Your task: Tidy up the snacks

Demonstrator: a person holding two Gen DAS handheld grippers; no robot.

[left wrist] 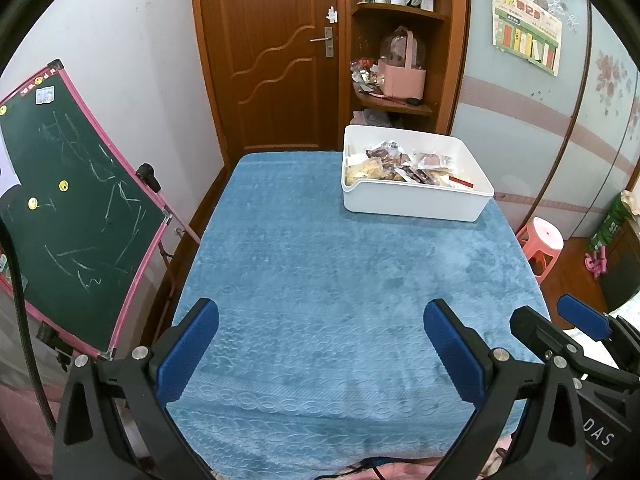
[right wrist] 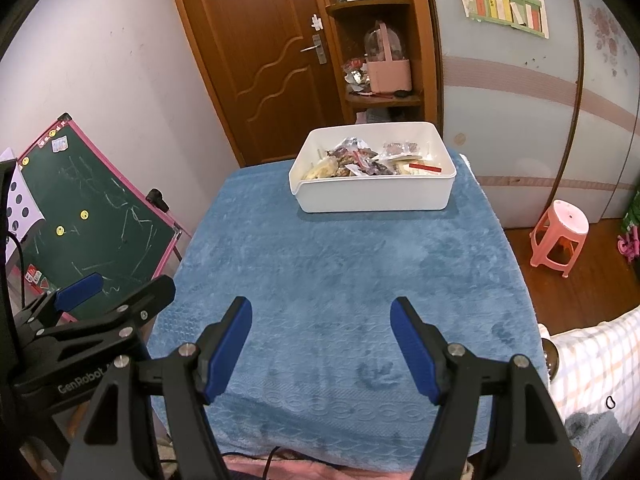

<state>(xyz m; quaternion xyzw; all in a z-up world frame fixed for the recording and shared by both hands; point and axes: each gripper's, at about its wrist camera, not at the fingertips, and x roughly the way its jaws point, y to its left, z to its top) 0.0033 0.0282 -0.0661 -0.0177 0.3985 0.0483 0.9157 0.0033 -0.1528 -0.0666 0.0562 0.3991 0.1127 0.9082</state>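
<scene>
A white plastic bin (left wrist: pixel 416 200) stands at the far right of the blue-covered table (left wrist: pixel 320 280). It holds several snack packets (left wrist: pixel 400 164) in a loose pile. The bin also shows in the right wrist view (right wrist: pixel 372 196), with the packets (right wrist: pixel 360 160) inside. My left gripper (left wrist: pixel 320 312) is open and empty above the table's near edge. My right gripper (right wrist: pixel 322 308) is open and empty, also near the front edge, far from the bin. The right gripper shows at the right in the left wrist view (left wrist: pixel 560 320).
A green chalkboard with a pink frame (left wrist: pixel 72 216) stands left of the table. A pink stool (right wrist: pixel 560 232) stands on the floor to the right. A wooden door (left wrist: pixel 272 52) and a corner shelf (left wrist: pixel 396 56) are behind the table.
</scene>
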